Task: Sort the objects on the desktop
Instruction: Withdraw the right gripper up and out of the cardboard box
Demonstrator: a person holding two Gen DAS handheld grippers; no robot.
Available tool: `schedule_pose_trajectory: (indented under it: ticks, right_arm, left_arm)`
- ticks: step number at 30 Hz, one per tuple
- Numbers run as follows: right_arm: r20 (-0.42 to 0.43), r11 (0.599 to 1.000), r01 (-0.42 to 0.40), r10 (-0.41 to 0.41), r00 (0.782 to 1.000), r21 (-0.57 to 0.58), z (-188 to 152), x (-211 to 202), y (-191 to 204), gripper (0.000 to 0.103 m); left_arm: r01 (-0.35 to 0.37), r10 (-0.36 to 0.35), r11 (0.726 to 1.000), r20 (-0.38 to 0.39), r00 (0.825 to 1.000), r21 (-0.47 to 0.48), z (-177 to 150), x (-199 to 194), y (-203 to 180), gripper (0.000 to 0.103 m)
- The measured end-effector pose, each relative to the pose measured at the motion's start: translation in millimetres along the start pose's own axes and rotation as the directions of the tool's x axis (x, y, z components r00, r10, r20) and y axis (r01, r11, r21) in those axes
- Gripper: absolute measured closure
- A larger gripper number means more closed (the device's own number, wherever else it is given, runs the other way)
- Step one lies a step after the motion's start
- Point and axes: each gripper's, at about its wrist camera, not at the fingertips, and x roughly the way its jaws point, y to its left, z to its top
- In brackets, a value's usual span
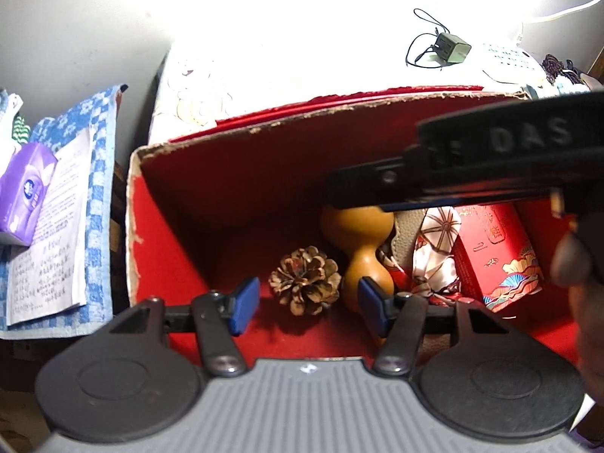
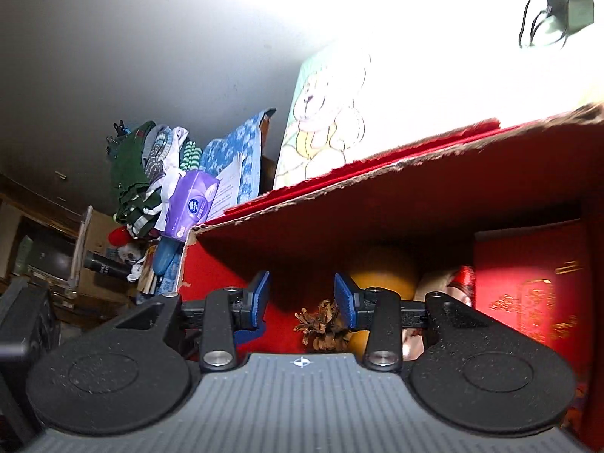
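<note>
A red-lined cardboard box [image 1: 177,234] holds a brown pine cone [image 1: 305,281], a tan gourd [image 1: 358,234], a patterned cloth [image 1: 434,249] and a red printed packet [image 1: 494,253]. My left gripper [image 1: 307,302] hangs open above the box floor, its blue pads either side of the pine cone, gripping nothing. The black body of the other tool [image 1: 490,166] crosses the upper right of the left wrist view. My right gripper [image 2: 302,298] is open inside the same box [image 2: 415,196], just above the pine cone [image 2: 322,326], with the gourd [image 2: 385,268] behind it and the red packet [image 2: 528,287] to its right.
Left of the box lie a blue patterned towel [image 1: 102,173], a printed sheet [image 1: 49,234] and a purple tissue pack [image 1: 26,192]. A dark charger with a cord [image 1: 451,47] sits on the bright white surface behind. Piled clothes [image 2: 143,173] show far left in the right wrist view.
</note>
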Motion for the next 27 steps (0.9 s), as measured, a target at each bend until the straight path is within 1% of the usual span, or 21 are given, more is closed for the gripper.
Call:
schedule_pose_trajectory:
  ticks: [3,5,6,8,11,15,17,22,24,27]
  right_arm:
    - [0.048,0.997,0.054,-0.051,0.998,-0.056,-7,-12,8,0.062]
    - [0.075,0.993,0.088,-0.081,0.994,-0.085,-13,-19,12,0.062]
    - [0.09,0.991,0.098,-0.089,0.992,-0.096,-16,-21,14,0.062]
    - [0.117,0.986,0.114,-0.1,0.988,-0.122,-23,-27,19,0.062]
    - [0.158,0.98,0.128,-0.103,0.982,-0.154,-34,-36,25,0.062]
    - [0.209,0.982,0.095,-0.059,0.976,-0.164,-45,-51,29,0.062]
    - [0.221,0.984,0.076,-0.039,0.974,-0.163,-50,-58,29,0.062]
    - [0.198,0.977,0.016,0.028,0.98,-0.214,-65,-70,33,0.064]
    - [0.182,0.969,-0.024,0.07,0.981,-0.244,-71,-74,37,0.066]
    - [0.153,0.953,-0.084,0.133,0.979,-0.292,-82,-83,42,0.066]
  left_arm:
    - [0.0,0.0,1.0,0.017,1.0,-0.01,-3,-6,1,0.041]
    - [-0.017,0.017,1.0,0.035,0.999,-0.015,-6,-9,3,0.041]
    - [-0.032,0.033,0.999,0.046,0.998,-0.014,-1,0,-7,0.041]
    - [-0.052,0.053,0.999,0.067,0.996,-0.016,-3,-3,-7,0.041]
    - [-0.045,0.049,0.998,0.086,0.995,-0.044,-8,-17,-2,0.041]
    - [-0.057,0.068,0.995,0.133,0.989,-0.086,-15,-37,4,0.041]
    - [-0.063,0.078,0.993,0.155,0.985,-0.103,-21,-48,7,0.042]
    - [-0.076,0.103,0.985,0.175,0.979,-0.156,-38,-66,10,0.044]
    - [-0.078,0.11,0.981,0.181,0.977,-0.176,-45,-73,10,0.044]
    - [-0.082,0.121,0.976,0.196,0.973,-0.2,-59,-85,9,0.044]
